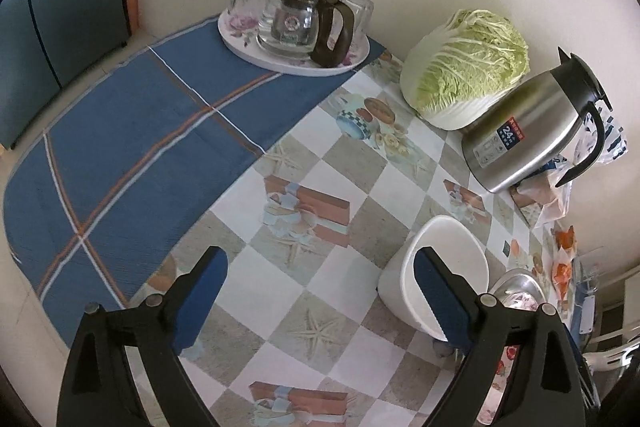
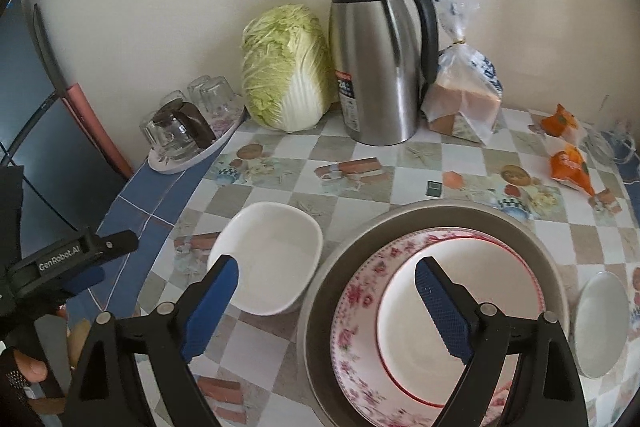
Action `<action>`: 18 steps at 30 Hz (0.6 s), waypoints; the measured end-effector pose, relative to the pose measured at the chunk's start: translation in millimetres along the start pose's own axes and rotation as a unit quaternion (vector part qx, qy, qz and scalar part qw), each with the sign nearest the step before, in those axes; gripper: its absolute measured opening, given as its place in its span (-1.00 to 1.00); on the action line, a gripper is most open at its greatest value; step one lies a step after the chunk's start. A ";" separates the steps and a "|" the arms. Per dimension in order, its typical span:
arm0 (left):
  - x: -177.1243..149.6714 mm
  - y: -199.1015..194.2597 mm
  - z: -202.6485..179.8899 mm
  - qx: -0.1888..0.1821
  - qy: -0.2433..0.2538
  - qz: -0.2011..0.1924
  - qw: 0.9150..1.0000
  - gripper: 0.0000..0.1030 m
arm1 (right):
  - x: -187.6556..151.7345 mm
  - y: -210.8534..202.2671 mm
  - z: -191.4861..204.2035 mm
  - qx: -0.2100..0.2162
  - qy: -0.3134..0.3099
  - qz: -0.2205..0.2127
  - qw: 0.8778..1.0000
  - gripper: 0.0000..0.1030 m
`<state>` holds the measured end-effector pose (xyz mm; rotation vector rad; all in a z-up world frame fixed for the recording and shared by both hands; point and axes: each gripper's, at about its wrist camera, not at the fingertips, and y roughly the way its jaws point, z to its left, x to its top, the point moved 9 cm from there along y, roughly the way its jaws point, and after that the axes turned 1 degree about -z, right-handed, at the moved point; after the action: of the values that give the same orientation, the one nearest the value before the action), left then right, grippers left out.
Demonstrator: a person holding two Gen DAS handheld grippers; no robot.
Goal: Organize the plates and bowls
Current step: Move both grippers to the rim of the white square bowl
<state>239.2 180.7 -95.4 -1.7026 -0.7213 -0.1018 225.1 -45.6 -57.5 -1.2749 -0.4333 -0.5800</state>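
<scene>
A white square bowl (image 2: 272, 255) stands on the checked tablecloth, left of a wide metal basin (image 2: 440, 213). Inside the basin lies a pink floral plate (image 2: 352, 303) with a red-rimmed white dish (image 2: 496, 283) on top. To the basin's right sits a small white saucer (image 2: 600, 323). My right gripper (image 2: 326, 307) hovers open above the gap between bowl and basin, holding nothing. My left gripper (image 1: 320, 301) is open and empty too, over bare tablecloth, with the white square bowl (image 1: 440, 259) just beyond its right finger. The left gripper (image 2: 108, 259) also shows at the left edge of the right wrist view.
Along the wall stand a napa cabbage (image 2: 286, 67), a steel thermos jug (image 2: 376, 67), a bagged loaf (image 2: 464, 95) and a tray (image 1: 256, 55) with a glass teapot and upturned glasses. Orange packets (image 2: 568, 163) lie far right. A blue cloth (image 1: 132, 139) covers the table's left part.
</scene>
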 end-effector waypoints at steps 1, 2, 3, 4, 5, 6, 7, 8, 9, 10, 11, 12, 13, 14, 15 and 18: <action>-1.2 2.9 -2.1 -0.001 0.000 0.002 1.000 0.84 | 0.7 1.5 2.2 0.002 -0.002 -0.001 1.000 0.79; -1.8 5.9 -5.4 -0.005 0.002 0.002 1.000 0.84 | 1.6 3.7 4.8 0.003 -0.005 -0.002 1.000 0.79; -2.0 8.3 -8.8 -0.011 0.004 0.001 1.000 0.84 | 3.2 6.7 7.9 0.004 -0.009 -0.005 1.000 0.78; -2.0 12.1 -13.3 -0.022 0.003 0.001 1.000 0.84 | 3.8 9.4 10.1 0.005 -0.011 -0.004 1.000 0.78; -2.2 15.0 -16.7 -0.033 0.000 0.003 0.999 0.84 | 3.9 13.2 12.3 0.008 -0.011 0.000 1.000 0.78; -2.3 18.8 -20.1 -0.046 -0.005 0.007 0.999 0.84 | 4.2 18.2 14.5 0.010 -0.012 0.006 1.000 0.78; -2.1 23.0 -23.0 -0.058 -0.013 0.008 0.998 0.84 | 4.9 21.8 15.6 0.010 -0.011 0.010 1.000 0.77; -1.3 25.9 -24.4 -0.063 -0.018 0.007 0.998 0.84 | 6.4 26.2 16.3 0.007 -0.011 0.013 1.000 0.76; -0.8 27.6 -25.3 -0.064 -0.019 0.006 0.998 0.84 | 8.0 29.9 16.6 0.004 -0.013 0.016 1.000 0.71; -0.4 30.8 -26.1 -0.062 -0.018 0.006 0.998 0.84 | 10.2 35.0 16.3 -0.001 -0.016 0.021 1.000 0.66; -1.4 35.1 -26.4 -0.058 -0.015 0.012 0.998 0.84 | 11.9 39.3 15.9 -0.005 -0.018 0.025 1.000 0.64; -2.8 39.0 -26.1 -0.054 -0.014 0.019 0.998 0.84 | 13.2 42.6 14.6 -0.009 -0.020 0.030 0.999 0.62; -4.4 43.9 -25.6 -0.051 -0.014 0.025 0.998 0.84 | 14.7 46.3 13.4 -0.013 -0.022 0.034 0.999 0.57; -5.1 47.0 -25.4 -0.049 -0.015 0.027 0.998 0.84 | 16.2 49.8 12.4 -0.017 -0.026 0.038 0.999 0.55; -5.4 49.3 -24.7 -0.048 -0.015 0.027 0.998 0.84 | 17.0 54.4 11.4 -0.022 -0.031 0.044 0.998 0.51; -9.2 58.0 -26.5 -0.052 -0.019 0.036 0.998 0.84 | 16.2 66.1 10.5 -0.028 -0.038 0.062 0.997 0.36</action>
<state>269.6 148.1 -141.9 -1.8326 -0.6924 -0.0570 279.1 -26.0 -95.4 -1.3699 -0.3996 -0.4433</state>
